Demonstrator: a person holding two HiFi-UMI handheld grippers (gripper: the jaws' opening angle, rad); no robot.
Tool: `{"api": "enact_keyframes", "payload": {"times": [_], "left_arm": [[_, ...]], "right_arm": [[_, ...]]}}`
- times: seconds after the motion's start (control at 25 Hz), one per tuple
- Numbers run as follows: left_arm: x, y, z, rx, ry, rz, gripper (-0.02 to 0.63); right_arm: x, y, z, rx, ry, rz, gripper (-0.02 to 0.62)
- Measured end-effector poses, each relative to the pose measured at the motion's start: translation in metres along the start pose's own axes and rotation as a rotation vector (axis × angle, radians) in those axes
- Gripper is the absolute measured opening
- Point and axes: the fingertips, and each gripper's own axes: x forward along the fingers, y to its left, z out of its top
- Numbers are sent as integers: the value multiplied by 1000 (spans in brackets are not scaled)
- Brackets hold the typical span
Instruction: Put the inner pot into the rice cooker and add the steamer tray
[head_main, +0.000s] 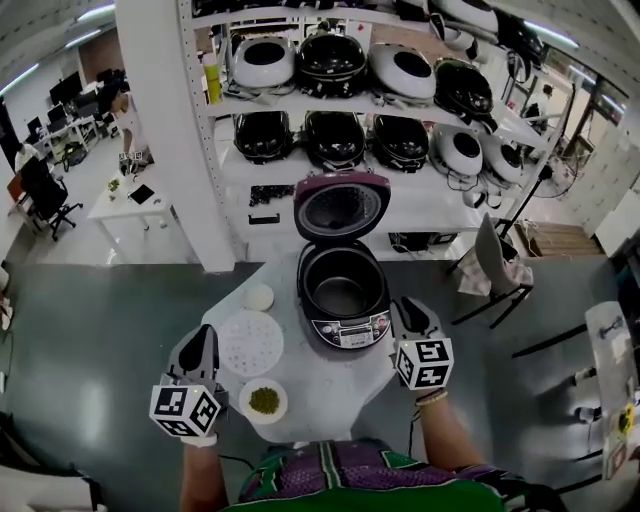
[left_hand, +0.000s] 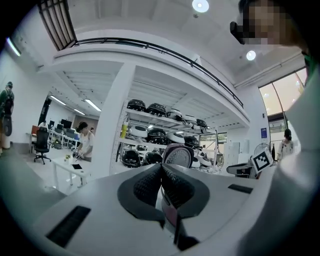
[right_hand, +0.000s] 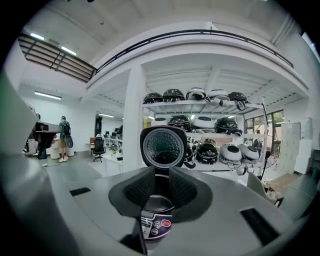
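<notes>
Although the head view shows one rice cooker (head_main: 350, 328) at frame centre, lid up, with one inner pot (head_main: 342, 297) apparently already seated inside, the single steamer tray (head_main: 250, 342) lies on the counter (head_main: 330, 388) at its lower left, so adding it is likely what is left. One small dish (head_main: 258, 297) and one bowl (head_main: 264, 402) sit nearby.

The left gripper view shows the left gripper (head_main: 203, 338) with its jaws pressed together, empty.

The right gripper view shows the right gripper (head_main: 414, 312) with its jaws slightly apart, holding nothing and framing the cooker.
</notes>
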Motion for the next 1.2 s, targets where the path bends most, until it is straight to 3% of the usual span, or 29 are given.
{"api": "enact_keyframes", "payload": {"times": [0.2,0.56,0.76,1.2], "left_arm": [[0,-11,19,64,-16,-56,20],[-16,-20,37,93,-52,-159,21],[-24,-13,27,86,-48,-172,21],[-34,0,35,46,-105,-148,26]], "right_arm": [[-35,16,31,20,-73,-21,94],[-94,55,70,61,-199,-51,61],[-111,76,79,49,-251,-52,8],[-110,97,89,40,-253,3,6]]}}
